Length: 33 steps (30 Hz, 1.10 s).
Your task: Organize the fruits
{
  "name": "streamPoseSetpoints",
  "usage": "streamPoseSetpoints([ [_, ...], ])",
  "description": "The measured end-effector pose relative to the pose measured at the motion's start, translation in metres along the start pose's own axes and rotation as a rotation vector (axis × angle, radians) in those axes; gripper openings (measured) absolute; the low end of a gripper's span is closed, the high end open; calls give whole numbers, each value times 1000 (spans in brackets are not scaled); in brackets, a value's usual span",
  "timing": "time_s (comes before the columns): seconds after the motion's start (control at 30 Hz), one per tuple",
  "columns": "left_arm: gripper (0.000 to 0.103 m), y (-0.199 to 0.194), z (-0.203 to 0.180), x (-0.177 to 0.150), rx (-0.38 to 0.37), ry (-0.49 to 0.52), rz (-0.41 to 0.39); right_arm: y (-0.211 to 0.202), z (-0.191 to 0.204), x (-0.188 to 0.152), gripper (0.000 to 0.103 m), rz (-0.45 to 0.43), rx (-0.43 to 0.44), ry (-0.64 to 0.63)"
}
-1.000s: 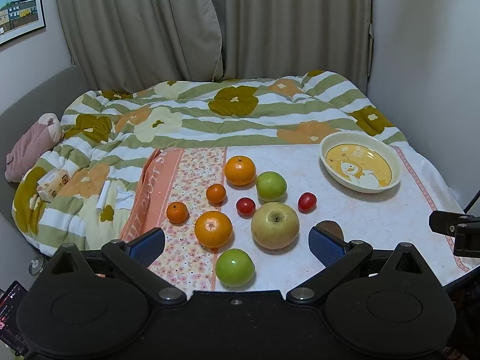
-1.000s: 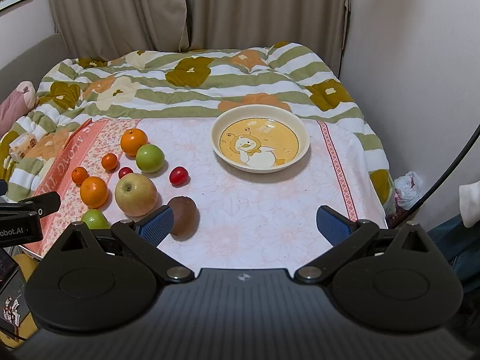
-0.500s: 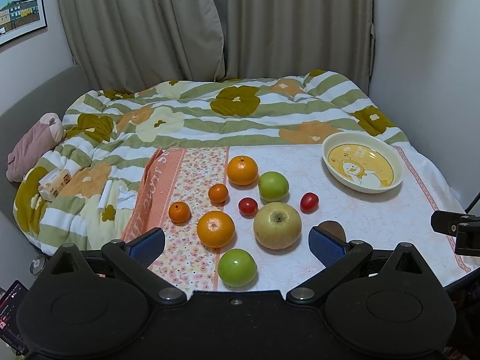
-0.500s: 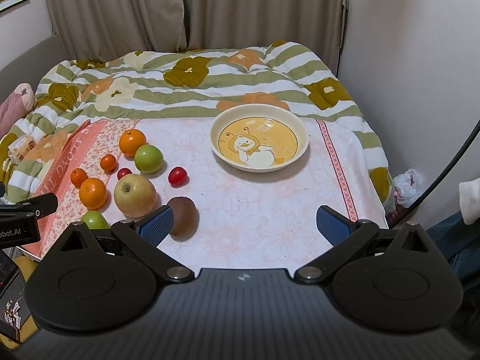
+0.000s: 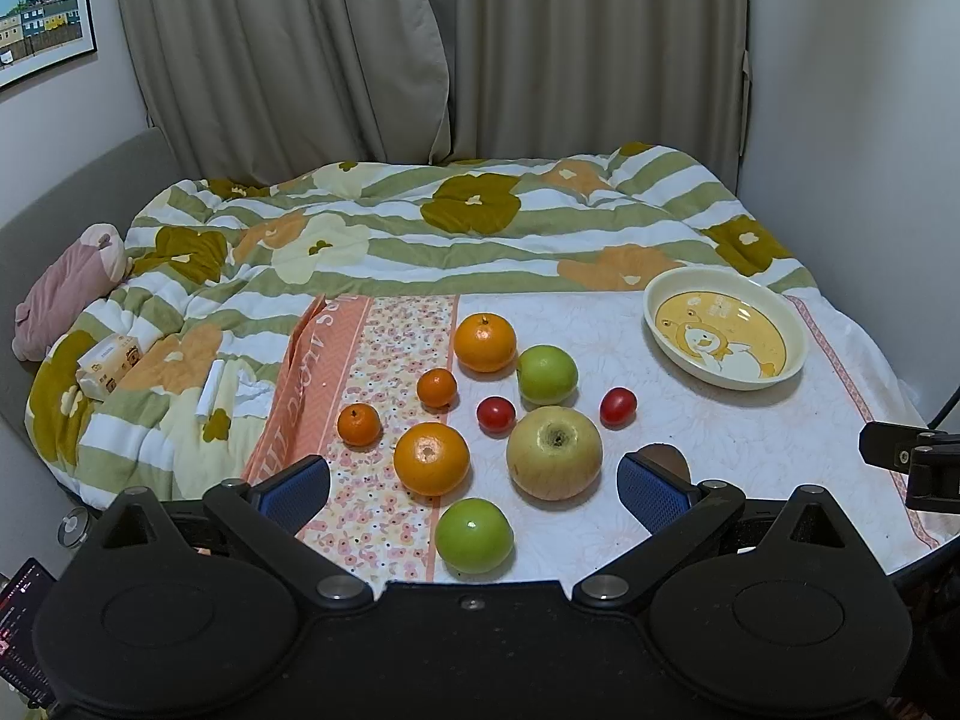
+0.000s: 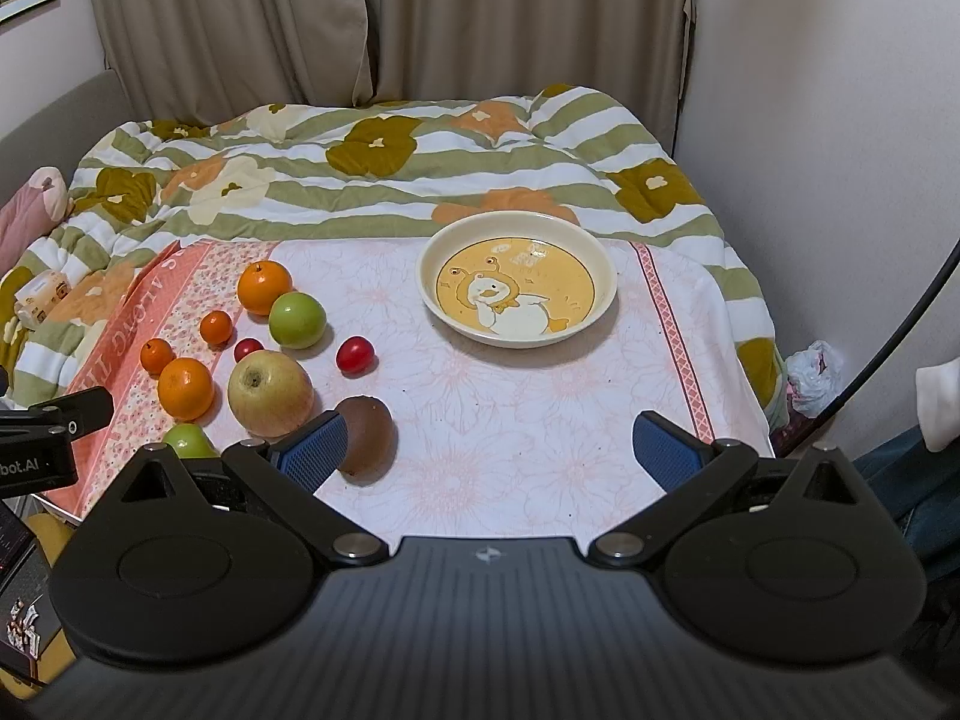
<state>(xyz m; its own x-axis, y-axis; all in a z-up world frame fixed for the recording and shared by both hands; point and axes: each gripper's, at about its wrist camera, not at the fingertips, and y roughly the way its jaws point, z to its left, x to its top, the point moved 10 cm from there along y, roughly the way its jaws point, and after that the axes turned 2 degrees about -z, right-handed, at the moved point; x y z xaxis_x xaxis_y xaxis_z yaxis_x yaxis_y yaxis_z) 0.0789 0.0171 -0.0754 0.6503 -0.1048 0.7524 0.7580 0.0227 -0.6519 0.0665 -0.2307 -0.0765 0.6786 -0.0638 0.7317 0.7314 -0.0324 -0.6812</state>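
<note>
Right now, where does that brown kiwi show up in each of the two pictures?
Left wrist view: kiwi mostly hidden behind the right blue pad, lower right.
Right wrist view: kiwi in plain sight, lower left.
Shared landmark: the big yellow apple just left of it.

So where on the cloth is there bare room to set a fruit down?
Free: the white cloth between the kiwi and the pink right border, in front of the plate; the plate itself holds nothing. Also bare is the strip between the cherry tomato and the plate. Crowded: the left side, around the big apple and the oranges.
</note>
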Motion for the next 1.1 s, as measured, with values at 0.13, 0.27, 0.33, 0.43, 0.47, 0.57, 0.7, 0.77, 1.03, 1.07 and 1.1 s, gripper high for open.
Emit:
streamPoseSetpoints([
  [0.13,103,0,0,0,-1,0,0,0,0,0,103,-1,0,0],
  [0.27,103,0,0,0,-1,0,0,0,0,0,103,-1,-1,-3],
  [0.33,103,0,0,0,-1,1,0,0,0,0,103,-2,-1,-1],
  [0.43,103,0,0,0,0,1,0,1,0,0,103,-1,-1,-1],
  [0.47,103,0,0,0,-1,1,-1,1,0,0,103,-1,-1,-1],
  [0.57,103,0,-1,2,0,2,-1,1,0,0,103,-2,-2,-1],
  [0.7,103,0,-1,3,0,2,0,1,0,1,103,-1,-2,-1],
  [0.77,103,0,-1,2,-1,2,-1,1,1,0,103,-2,-2,-2],
  [1.03,103,1,-2,6,-3,3,1,1,1,0,103,-2,-4,-4],
  [1.07,103,1,-2,6,-3,3,1,1,0,0,103,-1,-7,-4],
  [1.1,103,1,-3,6,-4,3,2,1,0,0,103,1,-10,-5],
])
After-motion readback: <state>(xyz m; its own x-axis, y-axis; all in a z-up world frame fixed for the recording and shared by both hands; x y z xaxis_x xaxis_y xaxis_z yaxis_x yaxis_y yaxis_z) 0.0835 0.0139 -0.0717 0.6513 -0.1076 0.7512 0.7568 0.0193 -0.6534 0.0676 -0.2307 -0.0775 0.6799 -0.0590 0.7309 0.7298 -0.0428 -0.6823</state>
